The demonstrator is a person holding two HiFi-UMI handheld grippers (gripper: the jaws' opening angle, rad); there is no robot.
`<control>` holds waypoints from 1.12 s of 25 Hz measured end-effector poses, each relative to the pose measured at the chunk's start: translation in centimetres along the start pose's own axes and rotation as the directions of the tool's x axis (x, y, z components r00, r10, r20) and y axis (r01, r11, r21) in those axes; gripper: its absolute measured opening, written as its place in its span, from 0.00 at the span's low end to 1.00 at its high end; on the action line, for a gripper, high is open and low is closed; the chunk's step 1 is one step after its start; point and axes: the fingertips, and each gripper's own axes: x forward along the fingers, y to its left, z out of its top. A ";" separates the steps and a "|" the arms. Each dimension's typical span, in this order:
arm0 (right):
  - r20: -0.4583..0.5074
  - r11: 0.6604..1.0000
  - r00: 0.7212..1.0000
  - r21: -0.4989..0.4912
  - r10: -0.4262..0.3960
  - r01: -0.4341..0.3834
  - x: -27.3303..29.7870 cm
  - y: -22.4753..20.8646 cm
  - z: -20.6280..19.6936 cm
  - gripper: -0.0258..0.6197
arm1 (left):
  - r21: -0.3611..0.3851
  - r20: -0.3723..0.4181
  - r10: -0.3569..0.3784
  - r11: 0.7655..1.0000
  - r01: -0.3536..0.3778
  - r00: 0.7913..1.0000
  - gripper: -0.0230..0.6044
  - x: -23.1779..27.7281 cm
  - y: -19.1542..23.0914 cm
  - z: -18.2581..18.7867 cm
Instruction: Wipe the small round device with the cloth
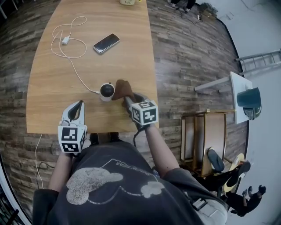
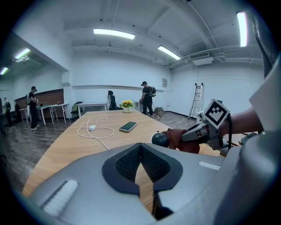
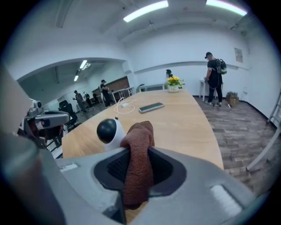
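The bench (image 1: 48, 88) carries all items. The left tongs (image 1: 80, 104) are closed on nothing, near the front edge. The right tongs (image 1: 126, 100) clamp the brown cloth (image 1: 123, 89). The cloth sits just beside the small round device (image 1: 106, 91), which stands between the two tongs with a white cable (image 1: 77, 70) attached.

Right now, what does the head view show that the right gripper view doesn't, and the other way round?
Only the head view: the person's grey shirt and the right claw's checkered cube. Only the right gripper view: the ceiling lights, and the cloth squeezed in that claw. Both: the cloth itself, the round device, the phone, the cable and the table.
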 end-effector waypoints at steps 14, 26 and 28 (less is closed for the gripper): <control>0.118 0.934 0.951 -0.259 0.284 -0.247 2.6 3.0 9.9 0.16 | -0.024 0.008 0.095 0.995 -0.095 0.995 0.07 0.3 1.0 0.9; -0.102 0.848 0.893 -0.282 0.438 -0.448 6.8 3.9 5.6 0.16 | -0.067 -0.050 0.181 0.981 -0.184 0.982 0.07 1.0 1.9 -0.3; -0.142 0.836 0.885 -0.291 0.443 -0.465 7.5 3.8 5.0 0.16 | -0.073 -0.060 0.189 0.978 -0.193 0.980 0.07 1.3 2.0 -0.6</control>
